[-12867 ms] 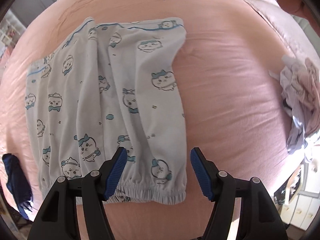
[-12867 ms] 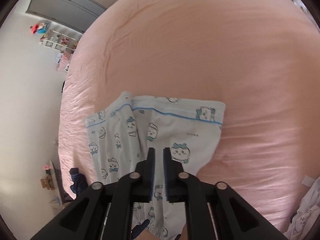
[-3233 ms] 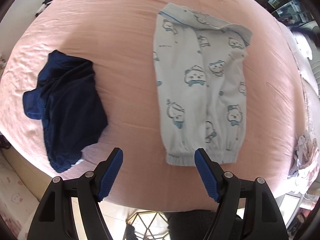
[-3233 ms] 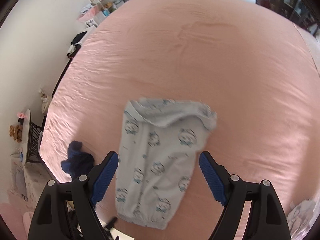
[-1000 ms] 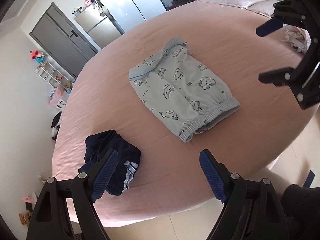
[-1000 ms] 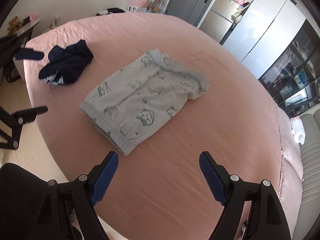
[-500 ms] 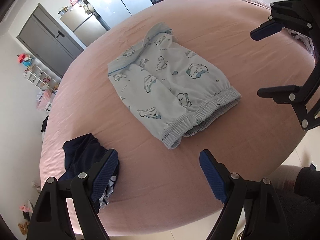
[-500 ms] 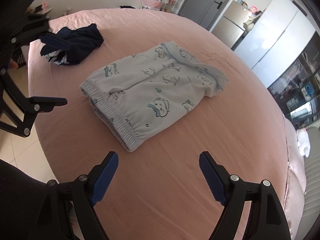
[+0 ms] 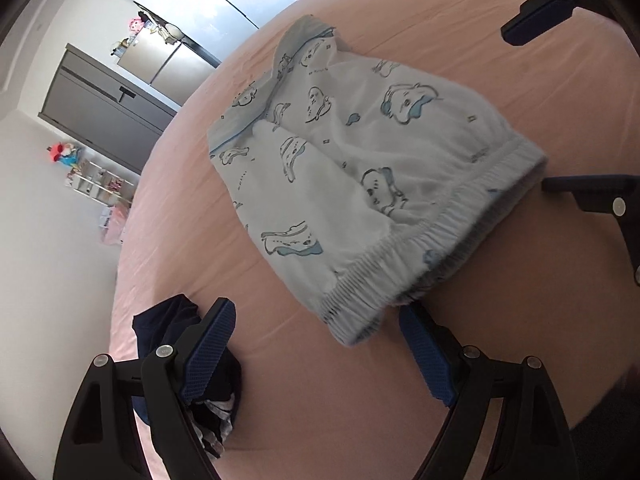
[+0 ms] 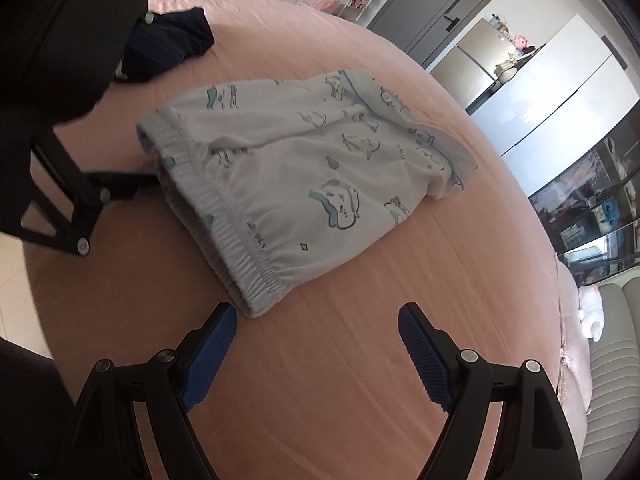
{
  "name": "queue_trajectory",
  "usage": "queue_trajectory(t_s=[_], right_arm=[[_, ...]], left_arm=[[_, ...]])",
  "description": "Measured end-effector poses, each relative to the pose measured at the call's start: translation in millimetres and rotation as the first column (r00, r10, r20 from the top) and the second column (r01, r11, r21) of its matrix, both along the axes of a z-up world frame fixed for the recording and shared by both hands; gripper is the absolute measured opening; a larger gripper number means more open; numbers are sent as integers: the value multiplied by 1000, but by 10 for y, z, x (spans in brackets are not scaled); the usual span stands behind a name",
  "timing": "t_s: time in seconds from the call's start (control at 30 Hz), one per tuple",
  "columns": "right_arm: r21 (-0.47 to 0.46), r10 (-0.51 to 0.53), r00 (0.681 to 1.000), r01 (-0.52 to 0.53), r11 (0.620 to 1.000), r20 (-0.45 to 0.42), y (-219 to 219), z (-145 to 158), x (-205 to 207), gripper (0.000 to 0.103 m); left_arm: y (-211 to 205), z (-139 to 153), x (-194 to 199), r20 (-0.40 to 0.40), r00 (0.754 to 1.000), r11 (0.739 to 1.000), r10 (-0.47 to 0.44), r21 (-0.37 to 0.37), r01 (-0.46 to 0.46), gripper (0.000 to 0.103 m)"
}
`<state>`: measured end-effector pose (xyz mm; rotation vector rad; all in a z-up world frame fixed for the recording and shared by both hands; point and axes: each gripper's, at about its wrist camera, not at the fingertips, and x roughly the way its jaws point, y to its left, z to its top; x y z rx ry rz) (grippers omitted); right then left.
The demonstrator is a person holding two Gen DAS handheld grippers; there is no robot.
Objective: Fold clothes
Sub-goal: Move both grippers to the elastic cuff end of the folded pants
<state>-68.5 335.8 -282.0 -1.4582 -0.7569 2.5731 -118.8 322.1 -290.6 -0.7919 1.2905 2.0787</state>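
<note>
Left wrist view: the left gripper point(image 9: 316, 346), jaws opening and gripping nothing, frames the elastic hem of one folded white cartoon-print cotton garment point(image 9: 360, 168) at centre frame. The right gripper point(image 10: 318, 342) gapes empty below that garment point(image 10: 296, 168). One crumpled navy garment point(image 9: 180, 336) lies lower left on the pink bedsheet point(image 9: 328, 400).

Soft daylight lit both views; shadows lay faint, the rims bent and went black, and motion blur smeared edges.

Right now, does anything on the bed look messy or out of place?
Yes. The navy garment lies crumpled near the pink bed's edge, unfolded, while the printed white shorts lie flat, their far hem slightly turned up.
</note>
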Motion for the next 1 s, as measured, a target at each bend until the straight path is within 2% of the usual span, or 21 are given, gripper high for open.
queue_trajectory(t_s=[0.07, 0.3, 0.37, 0.43, 0.53, 0.67, 0.7, 0.83, 1.0], right_arm=[[-14, -2, 1000, 2, 1000, -4, 26, -54, -19, 83], [-69, -29, 999, 27, 997, -26, 96, -55, -25, 83], [-35, -28, 999, 27, 999, -33, 43, -64, -17, 83], [5, -25, 999, 25, 1000, -36, -17, -81, -16, 83], [43, -11, 999, 13, 999, -45, -68, -107, -11, 83], [55, 4, 997, 0, 999, -71, -79, -117, -14, 83], [55, 8, 997, -3, 998, -80, -80, -119, -20, 83], [99, 61, 993, -51, 994, -99, -130, -150, -133, 83], [187, 119, 984, -93, 978, -134, -204, -182, -289, 93]], left_arm=[[22, -13, -48, -16, 1000, 1000, 4, 5, -4, 90], [77, -6, -231, 23, 999, 997, 44, 58, -45, 91], [87, -7, -270, 45, 997, 996, 57, 68, -60, 91], [88, -9, -329, 86, 994, 994, 73, 77, -80, 92], [42, -23, -473, 169, 978, 984, 126, 103, -144, 103], [-54, -30, -664, 295, 935, 957, 197, 148, -248, 103], [-65, -32, -671, 302, 933, 956, 196, 153, -250, 103], [1, -18, -569, 228, 958, 969, 173, 133, -206, 103], [36, -22, -450, 110, 986, 985, 128, 103, -139, 103]])
